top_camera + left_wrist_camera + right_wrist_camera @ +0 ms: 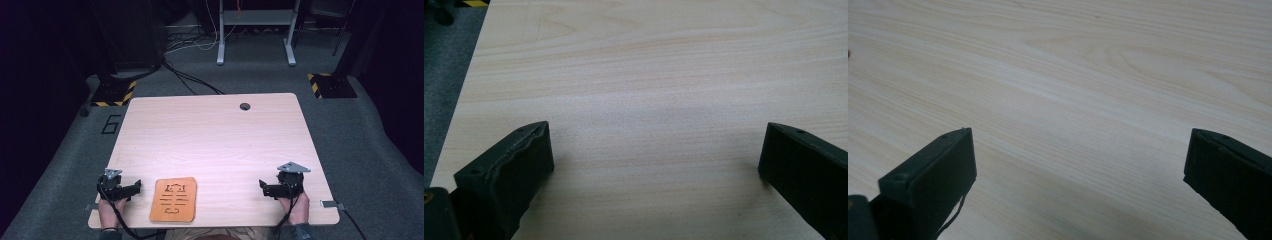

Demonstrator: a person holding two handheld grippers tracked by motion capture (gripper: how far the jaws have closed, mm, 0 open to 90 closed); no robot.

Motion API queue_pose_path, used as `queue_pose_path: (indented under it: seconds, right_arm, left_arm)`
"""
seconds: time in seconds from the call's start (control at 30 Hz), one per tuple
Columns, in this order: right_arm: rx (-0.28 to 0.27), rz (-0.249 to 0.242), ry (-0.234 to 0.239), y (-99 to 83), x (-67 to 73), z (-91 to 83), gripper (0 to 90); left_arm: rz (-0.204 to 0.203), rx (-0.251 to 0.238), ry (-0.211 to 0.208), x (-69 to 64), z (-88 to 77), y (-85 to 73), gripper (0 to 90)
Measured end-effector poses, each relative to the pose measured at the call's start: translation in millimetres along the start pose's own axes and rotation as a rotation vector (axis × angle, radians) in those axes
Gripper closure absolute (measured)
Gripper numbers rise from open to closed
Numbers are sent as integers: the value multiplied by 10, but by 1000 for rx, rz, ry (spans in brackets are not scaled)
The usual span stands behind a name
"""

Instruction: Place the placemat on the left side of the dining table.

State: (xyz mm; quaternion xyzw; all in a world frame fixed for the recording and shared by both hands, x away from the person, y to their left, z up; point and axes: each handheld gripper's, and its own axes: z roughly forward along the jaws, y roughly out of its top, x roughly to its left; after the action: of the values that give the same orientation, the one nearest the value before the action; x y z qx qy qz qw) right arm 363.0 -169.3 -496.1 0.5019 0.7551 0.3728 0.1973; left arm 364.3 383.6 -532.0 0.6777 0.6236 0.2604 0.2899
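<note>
An orange flat card with dark cut-out lines and shapes lies near the front edge of the light wooden table. My left gripper rests on the table just left of the card, held by a hand. Its jaws stand wide apart over bare wood in the left gripper view. My right gripper sits at the front right of the table, well apart from the card. Its jaws are also spread wide with nothing between them.
A round cable hole sits near the table's far edge. Grey carpet surrounds the table, with cables, a white desk frame and yellow-black striped base plates beyond.
</note>
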Motion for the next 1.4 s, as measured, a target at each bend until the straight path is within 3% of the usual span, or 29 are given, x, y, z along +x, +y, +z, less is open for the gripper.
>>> queue_pose_path:
  seconds: [1.4]
  right_arm:
    - [54,-228,253,526,1049,447,0]
  left_arm:
    - [-1,-3,1,-3,1,-2,11]
